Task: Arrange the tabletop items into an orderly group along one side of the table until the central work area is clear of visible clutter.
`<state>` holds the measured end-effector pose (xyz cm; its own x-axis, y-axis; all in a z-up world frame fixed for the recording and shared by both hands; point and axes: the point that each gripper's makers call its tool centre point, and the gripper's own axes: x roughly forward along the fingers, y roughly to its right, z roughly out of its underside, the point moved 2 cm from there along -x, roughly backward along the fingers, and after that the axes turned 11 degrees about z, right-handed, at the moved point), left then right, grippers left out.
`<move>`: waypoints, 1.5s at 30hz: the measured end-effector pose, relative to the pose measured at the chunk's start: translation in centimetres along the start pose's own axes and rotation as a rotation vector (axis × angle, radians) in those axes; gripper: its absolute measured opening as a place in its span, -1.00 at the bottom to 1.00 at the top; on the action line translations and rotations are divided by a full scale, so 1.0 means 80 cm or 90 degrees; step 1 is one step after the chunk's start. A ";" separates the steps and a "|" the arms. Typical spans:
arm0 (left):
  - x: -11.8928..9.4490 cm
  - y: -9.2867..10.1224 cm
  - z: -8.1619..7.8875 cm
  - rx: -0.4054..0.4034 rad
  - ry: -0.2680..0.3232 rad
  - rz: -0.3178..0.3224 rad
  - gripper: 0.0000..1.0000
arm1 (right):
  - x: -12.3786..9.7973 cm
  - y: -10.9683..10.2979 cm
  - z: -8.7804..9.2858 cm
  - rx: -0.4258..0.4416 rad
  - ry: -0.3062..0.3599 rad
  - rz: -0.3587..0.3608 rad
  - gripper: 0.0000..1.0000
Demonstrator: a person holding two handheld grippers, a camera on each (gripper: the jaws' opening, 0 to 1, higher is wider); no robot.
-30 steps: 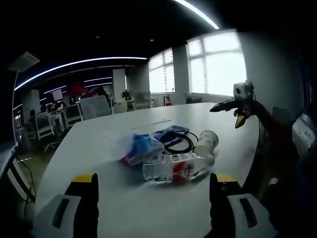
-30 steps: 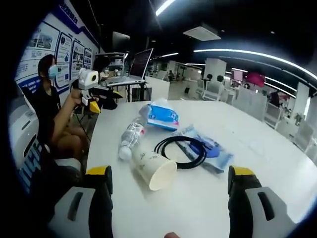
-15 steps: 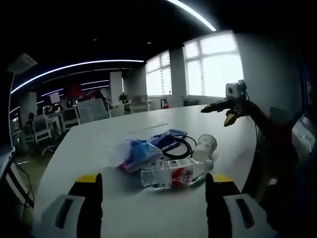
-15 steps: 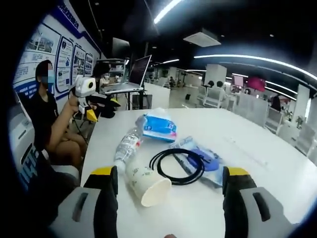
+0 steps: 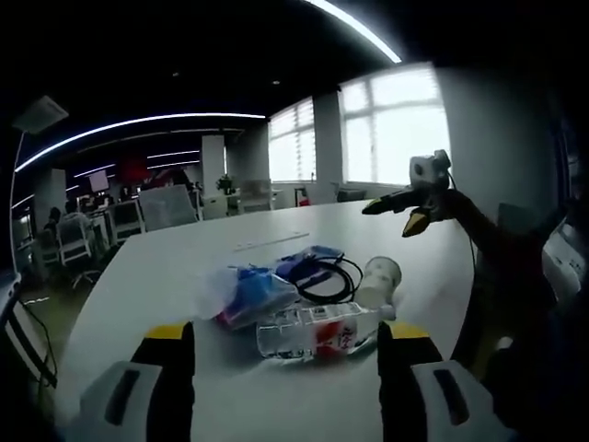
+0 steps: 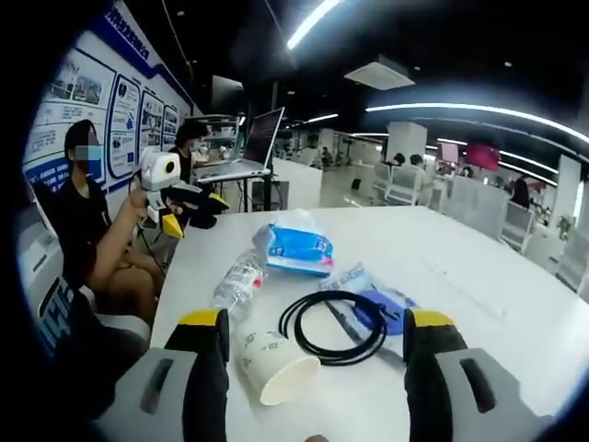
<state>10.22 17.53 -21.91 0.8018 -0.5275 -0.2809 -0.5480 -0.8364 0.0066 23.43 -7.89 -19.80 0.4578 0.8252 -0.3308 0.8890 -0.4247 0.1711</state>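
Observation:
A clear plastic bottle point(image 5: 317, 333) with a red label lies on its side on the white table point(image 5: 166, 267). Behind it sit a blue tissue pack point(image 5: 253, 293), a black cable coil point(image 5: 329, 273) on a blue packet point(image 5: 308, 258), and a tipped paper cup point(image 5: 379, 279). My left gripper point(image 5: 285, 373) is open, short of the bottle. In the right gripper view the cup point(image 6: 273, 366) lies between the open jaws of my right gripper point(image 6: 315, 361), with the cable point(image 6: 331, 327), packet point(image 6: 385, 304), bottle point(image 6: 237, 279) and tissue pack point(image 6: 299, 249) beyond.
The right gripper point(image 5: 391, 215) hovers above the table's right edge. The left gripper point(image 6: 193, 210) hovers off the table's left edge. A seated person point(image 6: 83, 221) and a laptop point(image 6: 248, 138) on a stand are at the left. Office chairs point(image 5: 170, 198) stand behind the table.
Both cameras have drifted a little nearer to the cluster; the cup now sits lower between the right jaws. The items themselves lie where they did.

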 end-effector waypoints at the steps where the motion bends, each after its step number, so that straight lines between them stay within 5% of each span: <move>1: 0.001 -0.001 0.000 0.001 0.000 0.000 0.60 | 0.002 0.001 0.000 0.002 -0.001 0.000 0.48; 45: 0.034 -0.021 -0.006 -0.014 -0.002 0.043 0.39 | 0.061 0.002 -0.017 0.004 -0.020 -0.029 0.15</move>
<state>13.46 17.41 -22.21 0.7623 -0.5827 -0.2817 -0.5957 -0.8019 0.0465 25.84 -3.40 -20.13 0.4173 0.8315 -0.3668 0.9086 -0.3898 0.1502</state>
